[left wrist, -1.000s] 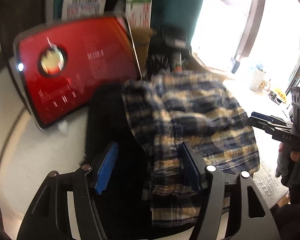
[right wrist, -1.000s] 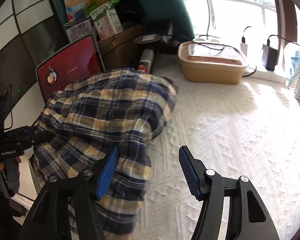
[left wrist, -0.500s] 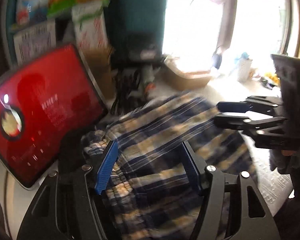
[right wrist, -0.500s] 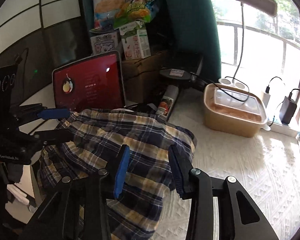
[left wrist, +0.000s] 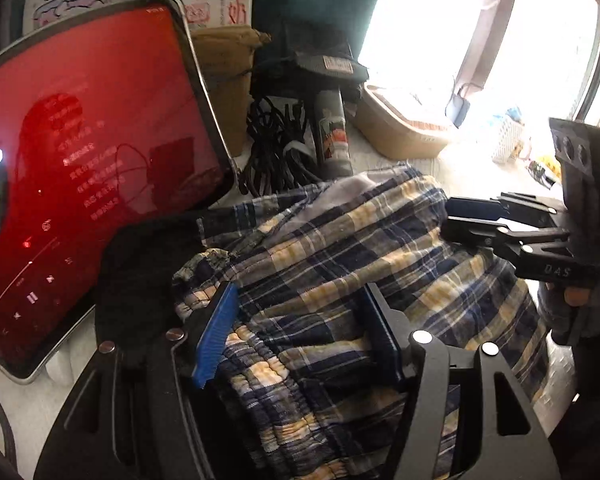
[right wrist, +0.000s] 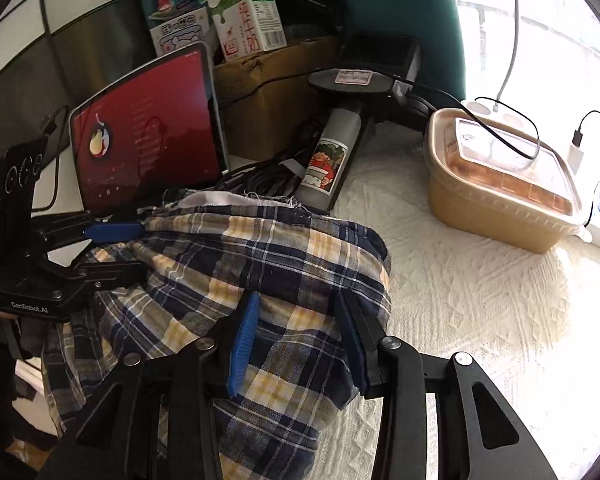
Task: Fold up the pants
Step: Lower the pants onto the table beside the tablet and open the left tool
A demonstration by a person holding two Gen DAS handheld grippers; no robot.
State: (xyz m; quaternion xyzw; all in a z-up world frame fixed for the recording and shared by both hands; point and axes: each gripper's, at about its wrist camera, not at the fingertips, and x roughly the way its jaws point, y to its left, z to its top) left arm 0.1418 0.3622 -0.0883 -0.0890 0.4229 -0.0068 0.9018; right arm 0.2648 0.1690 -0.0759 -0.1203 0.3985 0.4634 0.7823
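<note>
The plaid pants, navy and yellow, lie bunched on the white textured cloth; they also show in the right wrist view. My left gripper is open, its blue pads straddling the elastic waistband, fabric between them. My right gripper is open over the pants' right side, fabric between its pads. Each gripper shows in the other's view: the right one at the pants' far edge, the left one at the waistband.
A red-screened tablet leans at the left, also in the right wrist view. Behind the pants are black cables, a grey bottle, a cardboard box and a tan lidded container. White cloth lies to the right.
Both grippers have come down and forward onto the pants. The right gripper narrowed from its wide opening a second ago. The pants now lie flatter and more spread.
</note>
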